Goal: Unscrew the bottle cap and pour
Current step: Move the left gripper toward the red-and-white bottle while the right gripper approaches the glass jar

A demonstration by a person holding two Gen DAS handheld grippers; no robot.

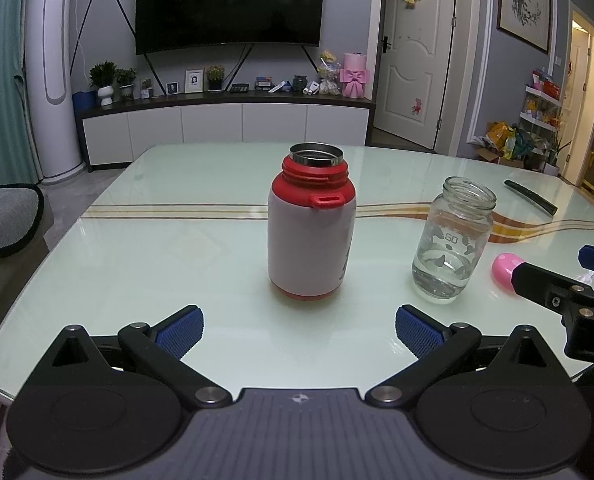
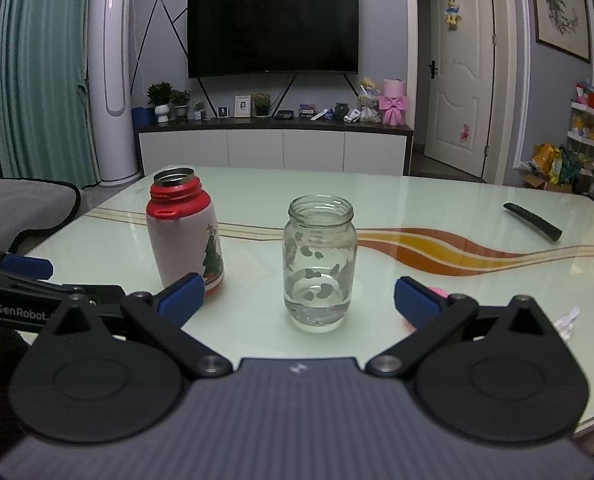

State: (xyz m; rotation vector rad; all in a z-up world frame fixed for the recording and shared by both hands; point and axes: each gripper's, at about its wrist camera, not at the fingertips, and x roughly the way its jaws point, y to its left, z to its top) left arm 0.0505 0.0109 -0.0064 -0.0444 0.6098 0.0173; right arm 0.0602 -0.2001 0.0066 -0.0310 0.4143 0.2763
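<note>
A red and white thermos bottle (image 1: 312,226) stands upright on the glass table (image 1: 169,248) with its steel mouth uncapped. It also shows in the right wrist view (image 2: 185,232) with a Christmas tree print. A clear glass jar (image 1: 453,240) stands to its right with a little water in the bottom; it shows in the right wrist view too (image 2: 319,262). A pink cap (image 1: 504,271) lies on the table right of the jar. My left gripper (image 1: 299,332) is open and empty, just short of the bottle. My right gripper (image 2: 299,298) is open and empty, just short of the jar.
A black remote (image 2: 533,222) lies at the table's far right. A crumpled white scrap (image 2: 568,320) lies near the right gripper. A grey sofa (image 1: 5,220) sits left of the table. A TV cabinet (image 1: 225,124) stands behind it.
</note>
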